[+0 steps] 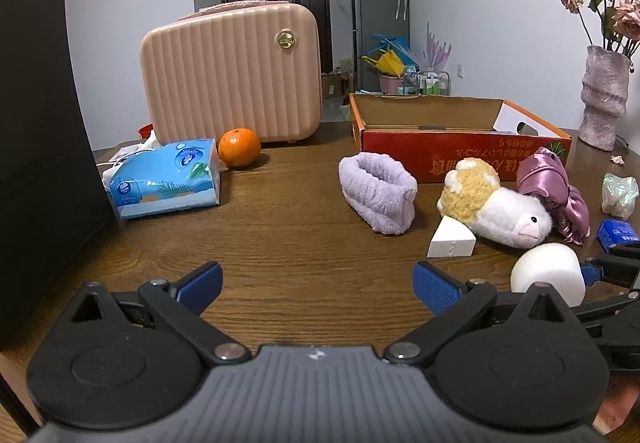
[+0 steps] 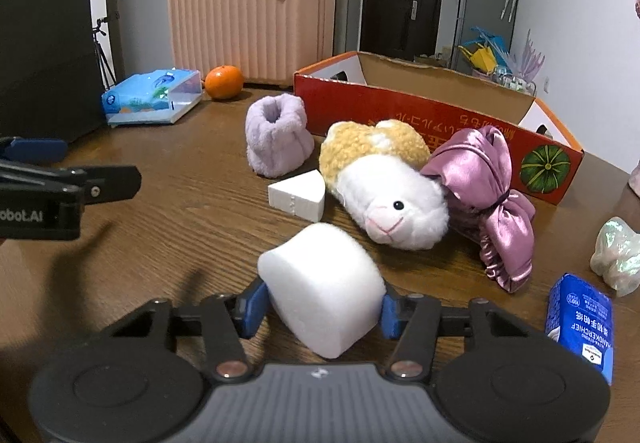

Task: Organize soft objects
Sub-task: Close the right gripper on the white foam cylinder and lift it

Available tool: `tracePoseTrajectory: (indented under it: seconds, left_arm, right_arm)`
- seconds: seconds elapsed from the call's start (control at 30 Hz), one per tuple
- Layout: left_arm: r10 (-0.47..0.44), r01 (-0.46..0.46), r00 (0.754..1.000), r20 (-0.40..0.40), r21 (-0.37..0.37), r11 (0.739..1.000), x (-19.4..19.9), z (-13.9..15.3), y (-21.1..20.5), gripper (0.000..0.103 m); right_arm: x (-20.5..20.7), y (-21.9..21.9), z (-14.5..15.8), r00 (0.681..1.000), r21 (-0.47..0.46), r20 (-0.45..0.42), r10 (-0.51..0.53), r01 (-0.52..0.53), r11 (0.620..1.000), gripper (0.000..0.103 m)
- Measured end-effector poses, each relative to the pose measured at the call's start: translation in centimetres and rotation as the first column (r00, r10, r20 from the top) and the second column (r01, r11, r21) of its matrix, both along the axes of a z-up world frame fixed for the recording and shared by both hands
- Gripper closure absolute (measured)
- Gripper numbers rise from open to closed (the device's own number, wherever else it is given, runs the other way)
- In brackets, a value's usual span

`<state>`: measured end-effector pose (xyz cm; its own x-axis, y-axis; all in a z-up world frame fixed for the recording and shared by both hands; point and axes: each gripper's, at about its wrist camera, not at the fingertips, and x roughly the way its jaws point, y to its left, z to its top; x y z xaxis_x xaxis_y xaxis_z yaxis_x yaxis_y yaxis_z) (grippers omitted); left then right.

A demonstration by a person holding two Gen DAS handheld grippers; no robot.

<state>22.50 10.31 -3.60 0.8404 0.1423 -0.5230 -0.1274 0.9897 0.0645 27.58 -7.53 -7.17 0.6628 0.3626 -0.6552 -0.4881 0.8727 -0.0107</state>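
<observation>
Squeezing a white foam cylinder (image 2: pixel 324 295) between the blue pads of the right hand-held gripper (image 2: pixel 322 309), low over the wooden table (image 2: pixel 180 179). Clamped from both sides, foam bulging forward past the fingertips. Over on the left: left hand-held gripper (image 1: pixel 318 285) spread wide apart, holding nothing, bare tabletop between its blue pads (image 1: pixel 434 285).

Just ahead of the foam, lying on the table: white foam wedge (image 2: pixel 298 195), touching the plush sheep (image 2: pixel 384 187) with its tan woolly back and white face turned toward the camera. Pressed against the sheep's right side, a pink satin bonnet (image 2: pixel 488 199). Left of the sheep, a lilac fuzzy headband (image 2: pixel 276 141) standing on edge. Behind all of that, an open red cardboard box (image 2: pixel 440 115), nothing visible inside from either view.

Further back left: tissue pack (image 1: pixel 168 179), orange (image 1: pixel 239 147) just beside it, pink ribbed suitcase (image 1: pixel 232 73) behind. Near right edge: blue handkerchief packet (image 2: pixel 582 323) and a pearly white lump (image 2: pixel 618 257).
</observation>
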Motion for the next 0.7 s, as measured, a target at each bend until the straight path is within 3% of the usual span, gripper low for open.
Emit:
tracePoseTrajectory:
  seconds: [0.3,0.7]
  left_arm:
    - [0.004,-0.004,1.0,0.008,-0.001,1.0,-0.1,0.0,0.0,0.0]
    - [0.032,-0.032,0.999,-0.006,-0.011,0.999,0.5,-0.5,0.1,0.0]
  right_arm:
    - [-0.8,-0.4,0.7,0.998,0.039,0.055,0.014,-0.016,0.999,0.061]
    - [-1.0,-4.3,2.9,0.988,0.131,0.134,-0.072,0.054,0.99,0.062]
